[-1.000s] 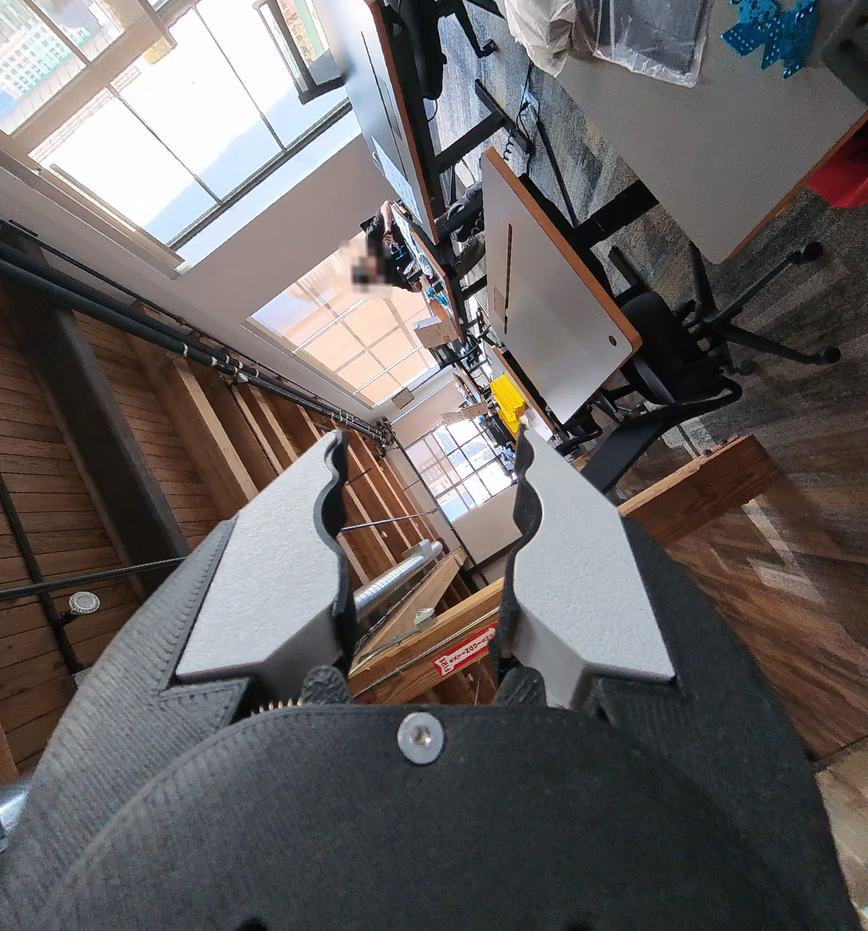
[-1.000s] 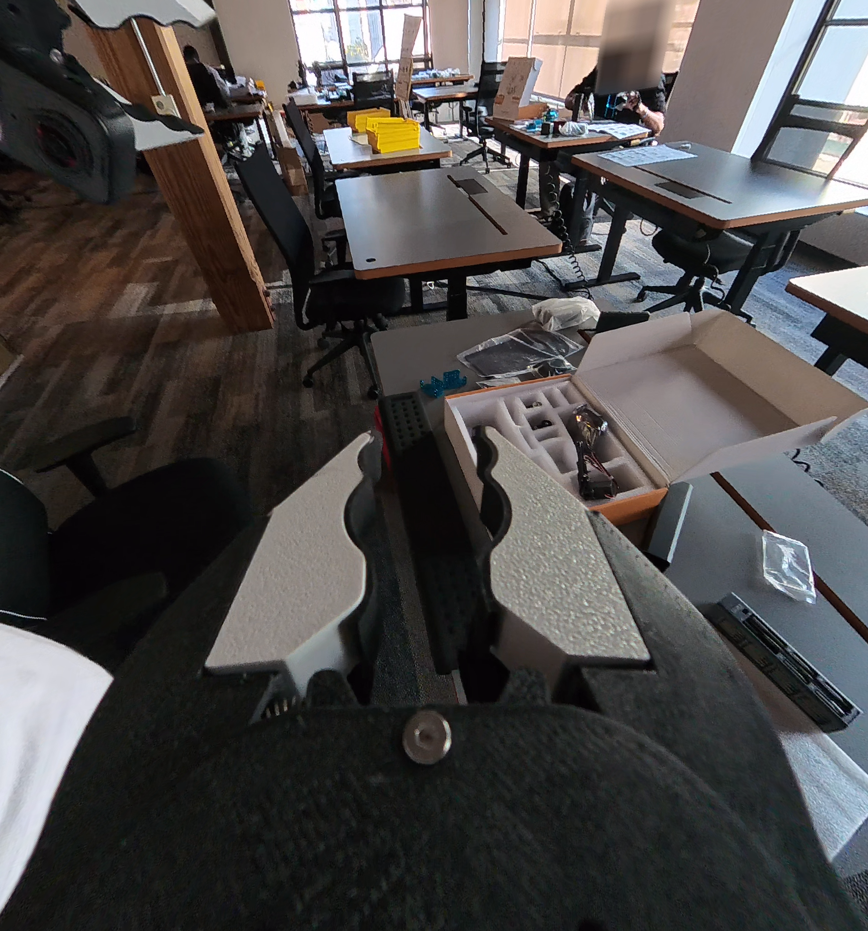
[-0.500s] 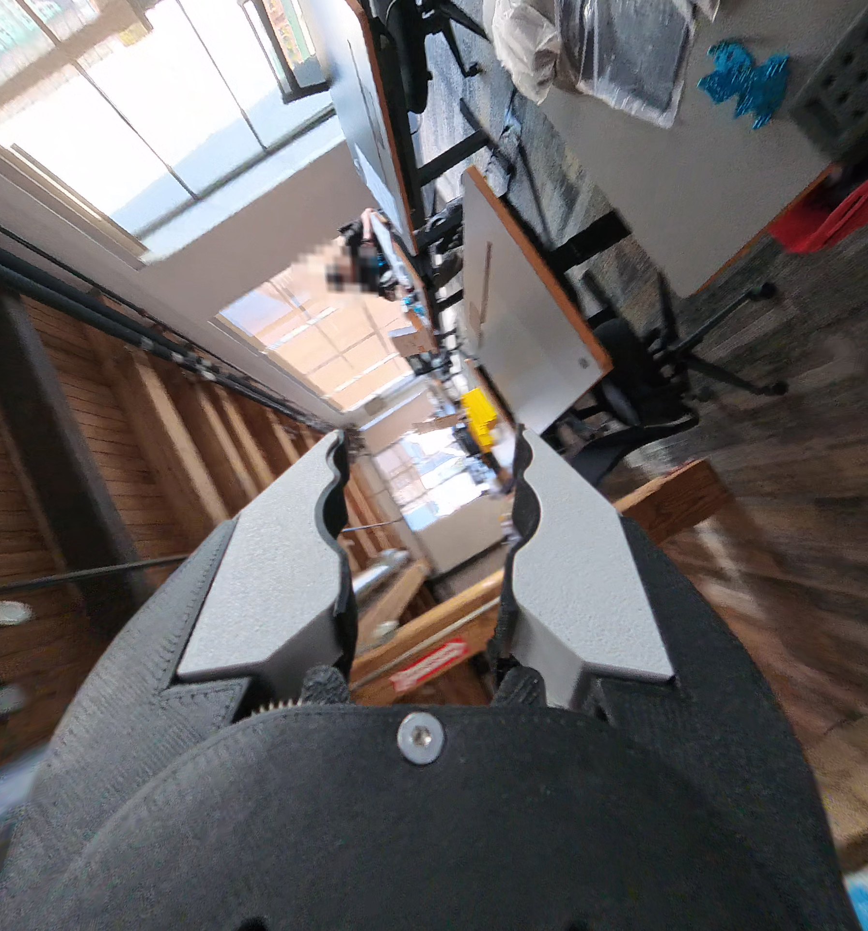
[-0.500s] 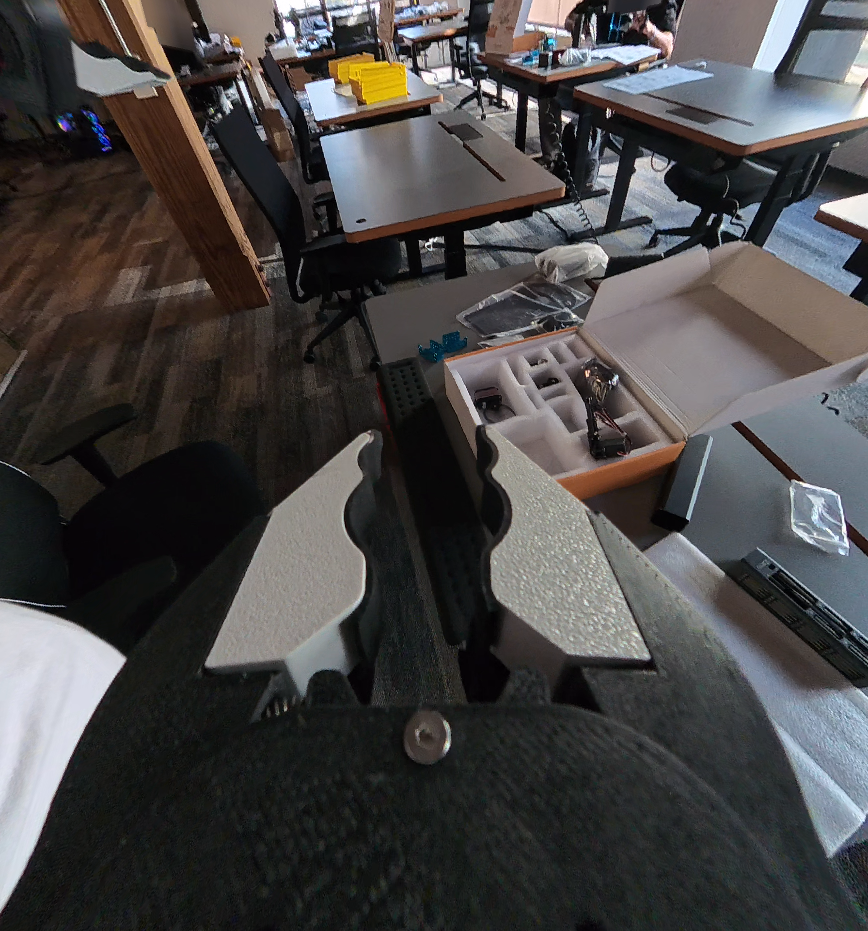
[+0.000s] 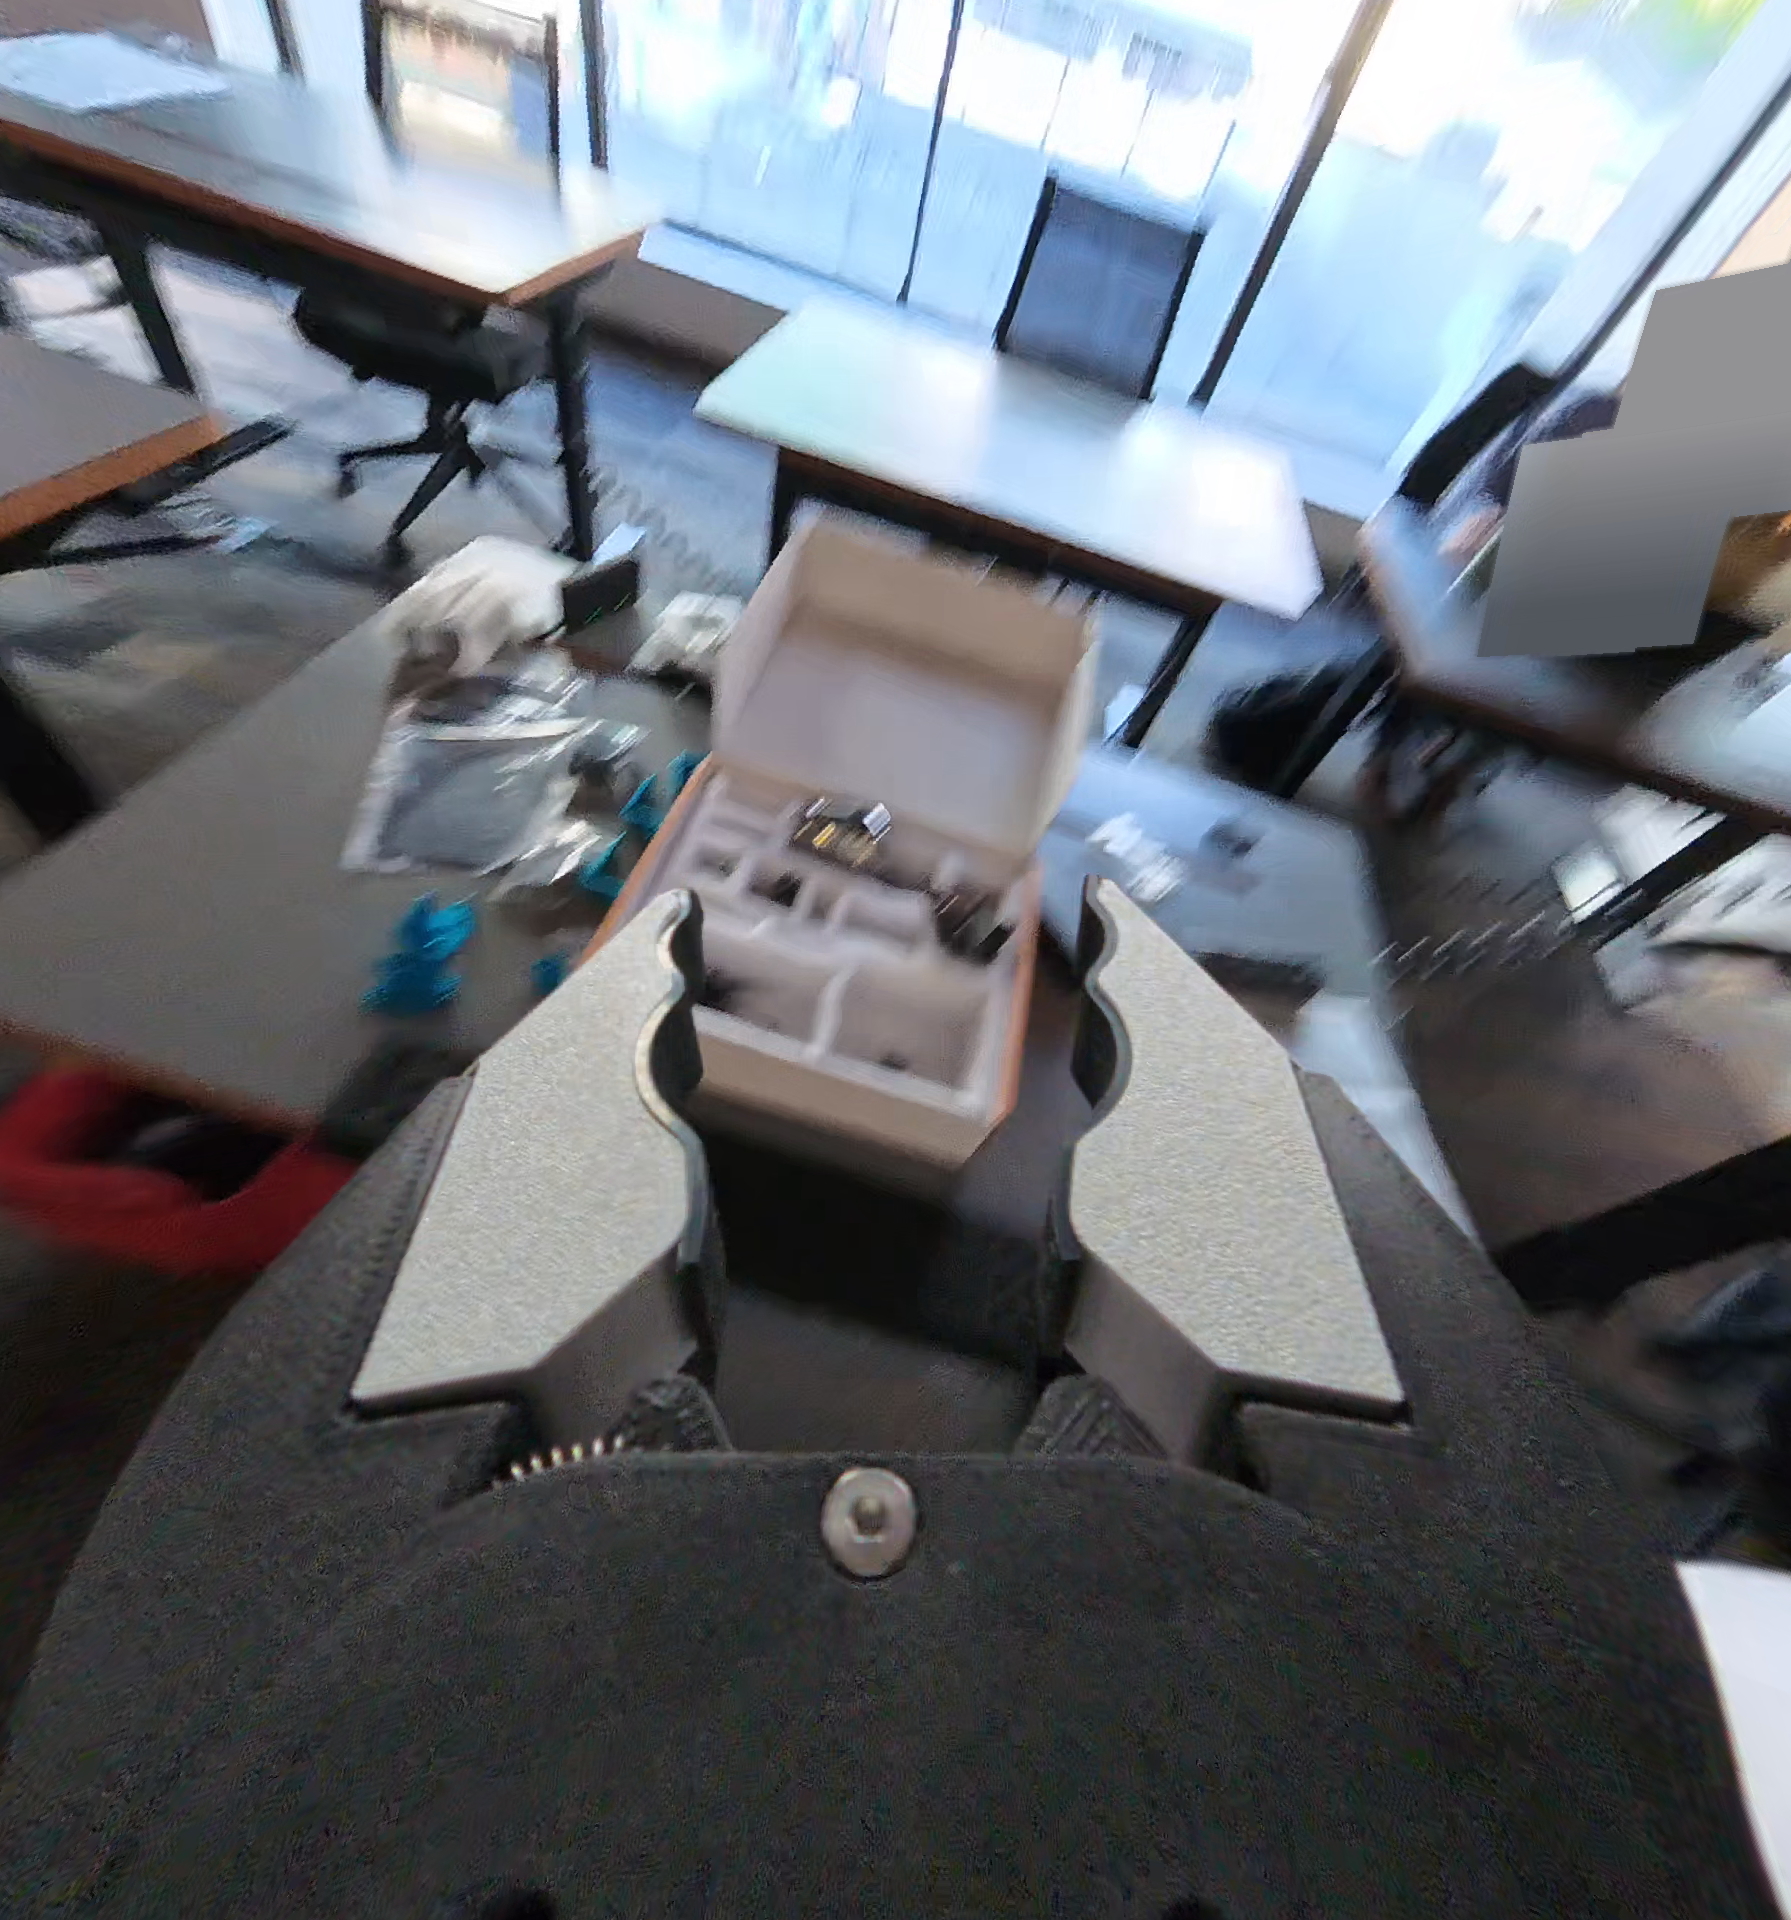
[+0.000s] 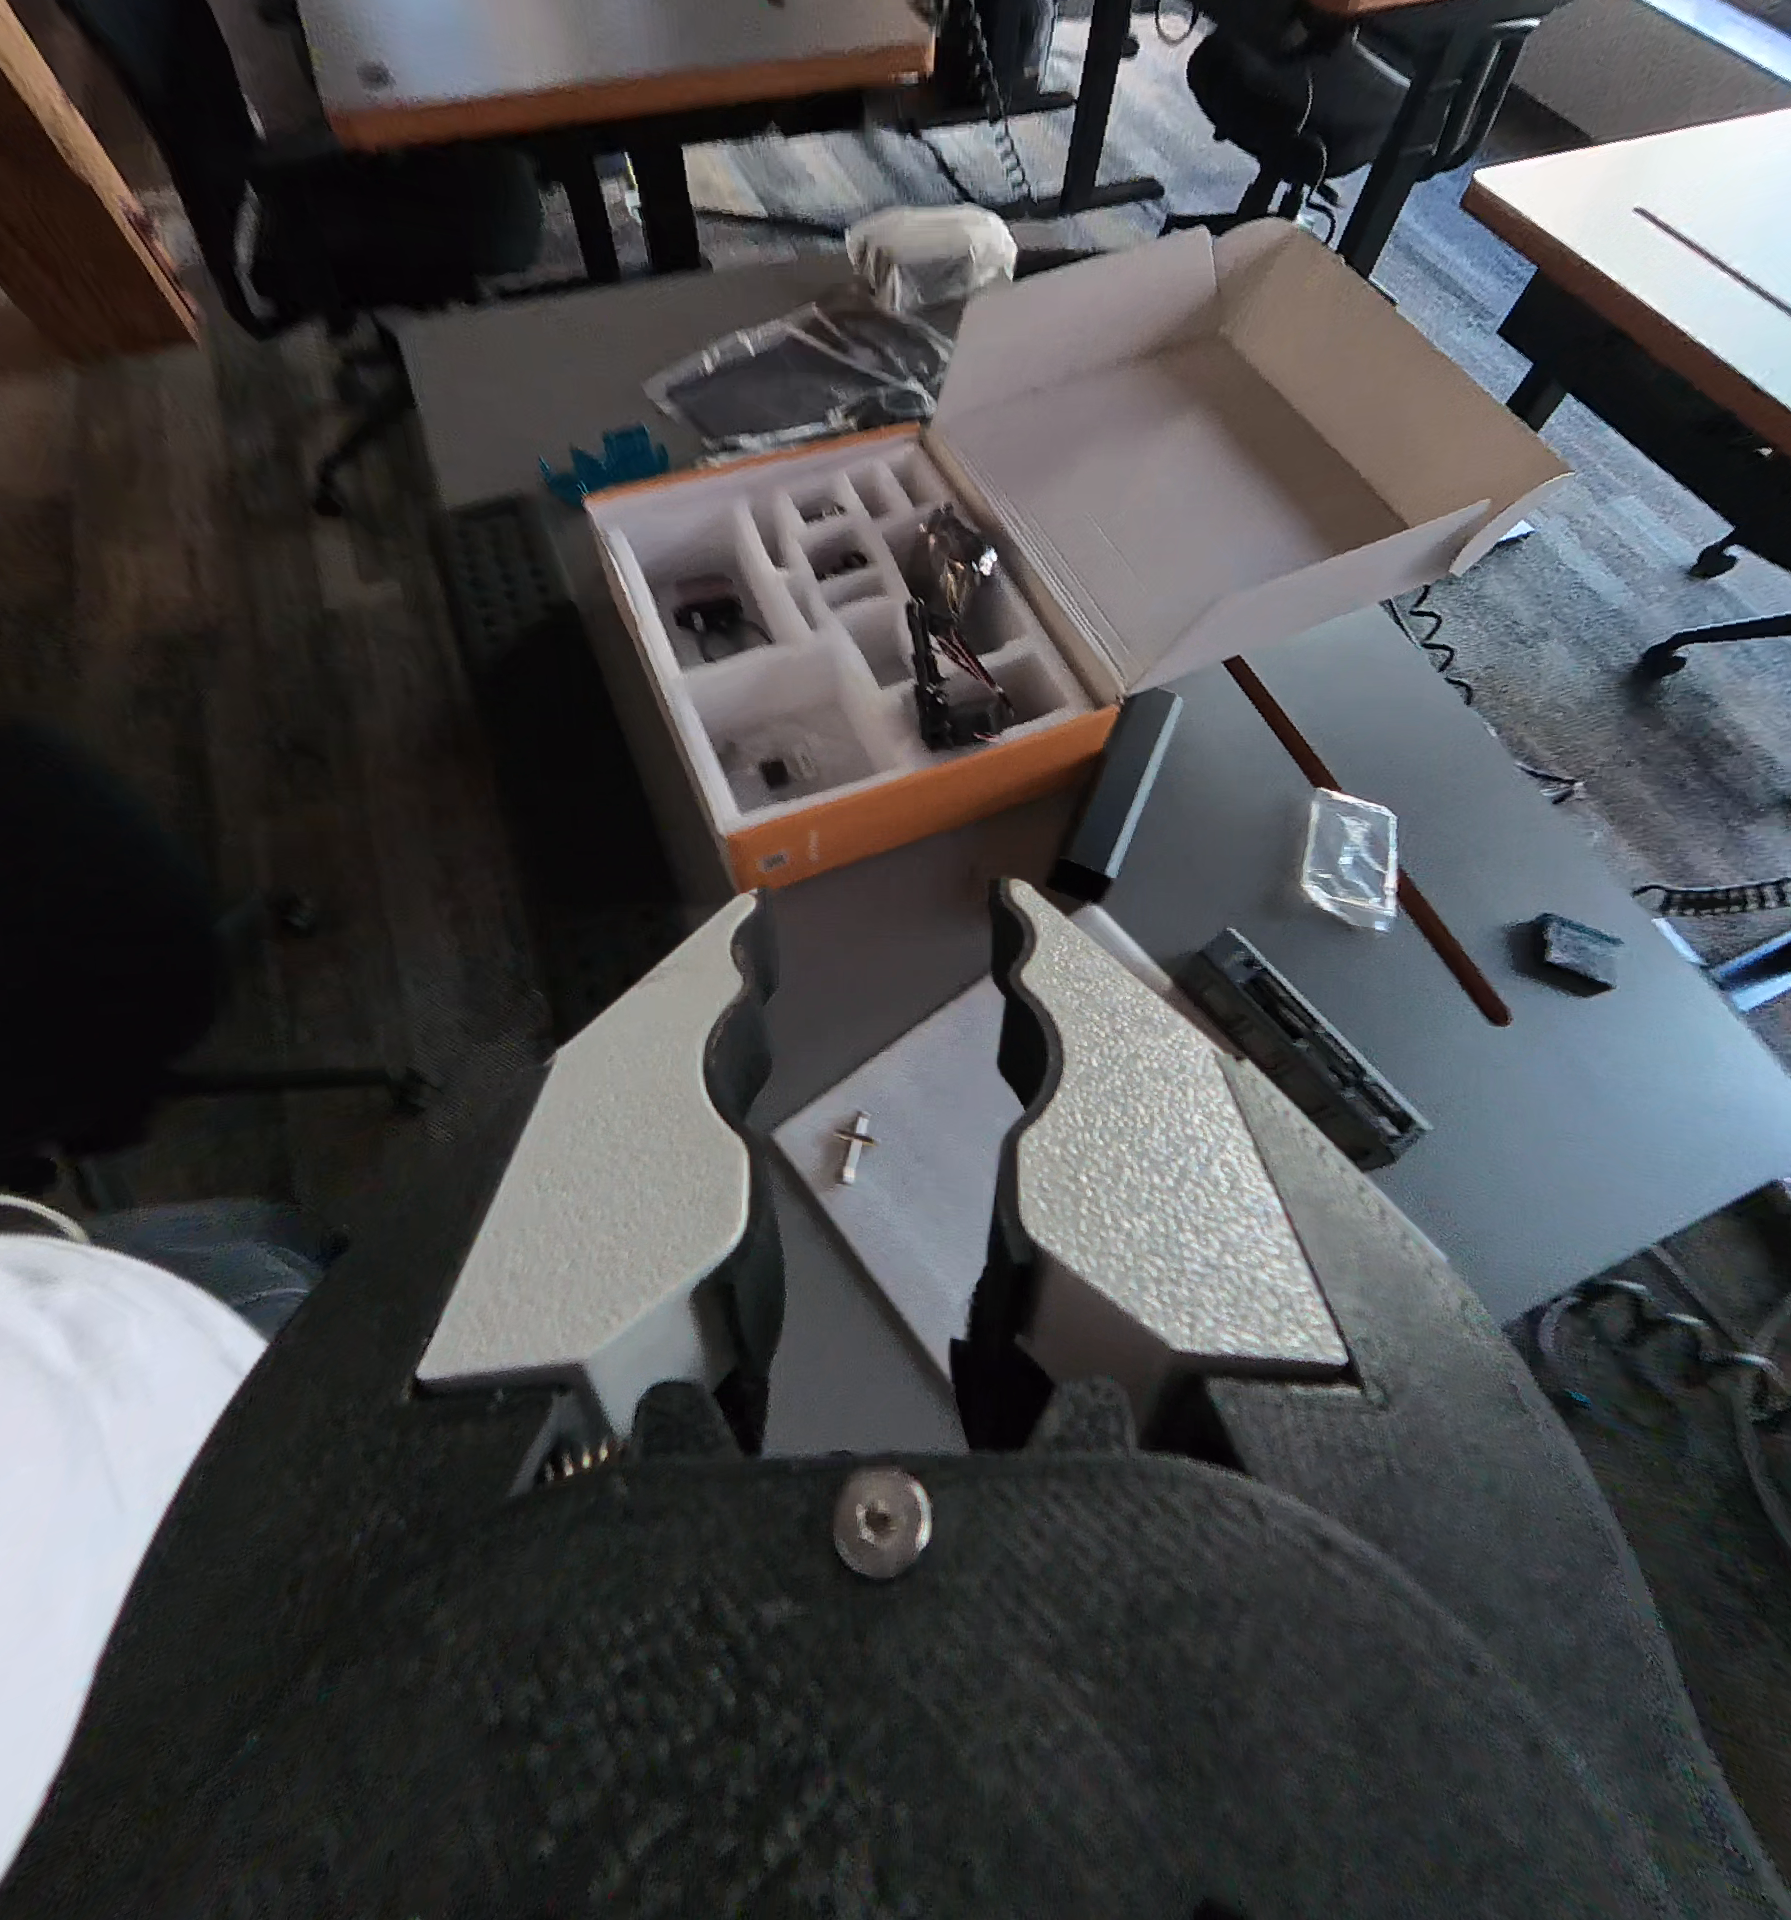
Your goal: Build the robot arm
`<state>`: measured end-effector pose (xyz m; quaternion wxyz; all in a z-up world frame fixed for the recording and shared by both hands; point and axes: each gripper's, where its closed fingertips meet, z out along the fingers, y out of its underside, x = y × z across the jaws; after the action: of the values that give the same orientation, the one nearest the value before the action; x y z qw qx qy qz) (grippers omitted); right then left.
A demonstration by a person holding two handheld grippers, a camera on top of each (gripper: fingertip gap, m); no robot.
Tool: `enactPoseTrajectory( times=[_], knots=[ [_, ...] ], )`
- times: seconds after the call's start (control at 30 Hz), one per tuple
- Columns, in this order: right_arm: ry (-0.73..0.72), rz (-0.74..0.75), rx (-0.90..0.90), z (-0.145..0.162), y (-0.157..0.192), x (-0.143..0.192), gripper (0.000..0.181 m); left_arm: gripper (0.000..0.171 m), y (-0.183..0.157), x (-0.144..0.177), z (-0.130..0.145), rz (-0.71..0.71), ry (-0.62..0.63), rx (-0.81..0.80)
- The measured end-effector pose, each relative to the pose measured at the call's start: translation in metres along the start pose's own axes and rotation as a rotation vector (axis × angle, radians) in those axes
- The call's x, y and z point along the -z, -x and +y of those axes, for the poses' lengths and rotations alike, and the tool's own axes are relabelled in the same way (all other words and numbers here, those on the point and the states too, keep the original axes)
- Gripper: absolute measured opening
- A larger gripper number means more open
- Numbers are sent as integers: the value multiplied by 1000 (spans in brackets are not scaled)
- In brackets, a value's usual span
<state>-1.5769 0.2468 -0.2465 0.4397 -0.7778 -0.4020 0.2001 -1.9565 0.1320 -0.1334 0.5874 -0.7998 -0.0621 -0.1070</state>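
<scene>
My left gripper [image 5: 883, 914] is open and empty, held in the air above the near end of an open orange-sided box [image 5: 849, 997] with a white foam insert. My right gripper [image 6: 878, 925] is open and empty, above a white sheet [image 6: 901, 1143] that bears a small metal part [image 6: 853, 1143]. The same box [image 6: 870, 644] lies just beyond its fingertips on the grey table [image 6: 1556, 1060], its lid [image 6: 1213, 436] folded back to the right. Small dark parts and wires sit in the foam compartments.
Blue plastic parts [image 5: 418, 956] [image 6: 605, 462] and clear bags [image 6: 797, 374] lie left of and behind the box. A black bar [image 6: 1114, 795], a long black device [image 6: 1296, 1049], a clear packet [image 6: 1350, 857] and a small black block [image 6: 1575, 951] lie right. Desks and office chairs stand around. The left gripper's tips are roughly 40 cm from the right gripper's.
The left gripper has swung from pointing at the ceiling and beams down toward the box on the table; its view is blurred. The right gripper has tilted downward over the white sheet.
</scene>
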Motion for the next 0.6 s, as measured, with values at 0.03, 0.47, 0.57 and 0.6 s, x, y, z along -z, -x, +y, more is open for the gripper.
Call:
enactPoseTrajectory(
  times=[0.03,0.47,0.57,0.6],
  knots=[
    [19,8,33,5,-6,-8,40,71,-6,2,-8,46,-83,50],
    [158,-162,-42,61,16,-126,42,81,-1,-46,-48,74,-129,-195],
    [187,-204,-77,62,33,-160,43,78,10,-71,-54,154,-107,-222],
    [194,-213,-86,61,38,-173,43,77,16,-79,-56,182,-106,-220]
  ],
)
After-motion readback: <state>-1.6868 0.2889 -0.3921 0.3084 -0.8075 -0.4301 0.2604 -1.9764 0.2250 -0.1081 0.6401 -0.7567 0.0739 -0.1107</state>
